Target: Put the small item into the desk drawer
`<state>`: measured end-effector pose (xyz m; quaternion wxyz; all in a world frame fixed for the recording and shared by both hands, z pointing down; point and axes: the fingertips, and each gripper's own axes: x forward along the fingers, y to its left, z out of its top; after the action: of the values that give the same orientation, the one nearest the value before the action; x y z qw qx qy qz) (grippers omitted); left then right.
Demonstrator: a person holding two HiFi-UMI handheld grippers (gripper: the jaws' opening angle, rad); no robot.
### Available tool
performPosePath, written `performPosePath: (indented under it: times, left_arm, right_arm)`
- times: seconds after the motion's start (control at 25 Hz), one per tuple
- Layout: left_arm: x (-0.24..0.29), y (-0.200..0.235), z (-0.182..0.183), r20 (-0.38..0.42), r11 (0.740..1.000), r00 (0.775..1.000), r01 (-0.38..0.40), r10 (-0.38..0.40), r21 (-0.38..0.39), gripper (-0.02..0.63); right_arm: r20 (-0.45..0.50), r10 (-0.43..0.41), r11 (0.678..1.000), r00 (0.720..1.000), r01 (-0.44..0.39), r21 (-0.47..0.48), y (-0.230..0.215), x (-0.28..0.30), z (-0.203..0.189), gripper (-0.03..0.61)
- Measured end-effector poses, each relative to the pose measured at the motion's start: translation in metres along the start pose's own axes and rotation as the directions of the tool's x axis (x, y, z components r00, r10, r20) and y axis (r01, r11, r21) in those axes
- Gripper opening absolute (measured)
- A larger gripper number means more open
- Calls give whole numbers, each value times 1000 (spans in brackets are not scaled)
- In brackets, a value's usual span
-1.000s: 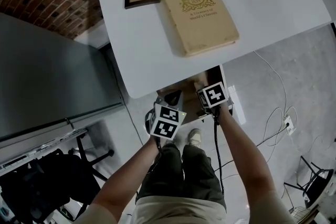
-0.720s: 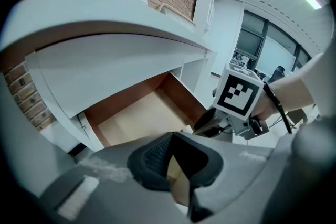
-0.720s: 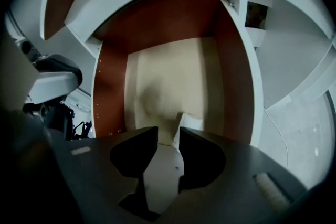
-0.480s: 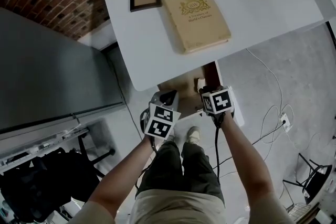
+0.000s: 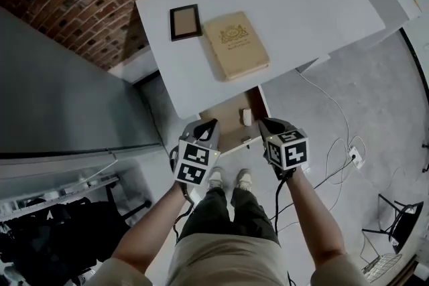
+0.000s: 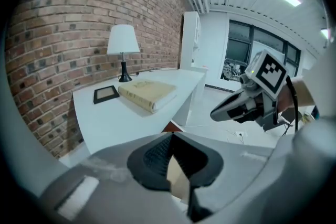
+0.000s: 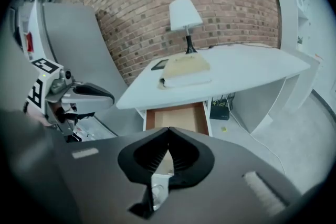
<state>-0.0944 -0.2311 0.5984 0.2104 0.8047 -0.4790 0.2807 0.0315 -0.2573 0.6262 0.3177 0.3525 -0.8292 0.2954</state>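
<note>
Small item: pale, lies inside open drawer, toward its right side, just below front edge of surface.
- Item sits ahead of your grippers, between the two, touching neither.
- Your right gripper nearer, just right of item. Your left gripper by drawer's left front corner.
- Right jaws pressed together, nothing between. Left jaws meet at tips, also empty.
- Drawer front runs left to right across your reach.
- Judgement: item placed. Move left is pushing drawer front straight in under surface.
</note>
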Motion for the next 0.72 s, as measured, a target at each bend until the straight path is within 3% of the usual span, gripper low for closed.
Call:
performPosePath:
  times: [0.36,0.72]
  left_arm:
    - [-86,-22,90,151,996,989,-21,7,87,2]
    - [-166,-52,164,303,979,953,-40,-23,198,2]
  right_arm:
    - [218,46,998,975,-37,-48,61,-123,77,5]
    - [432,65,989,899,-2,-146,115,-239,138,4]
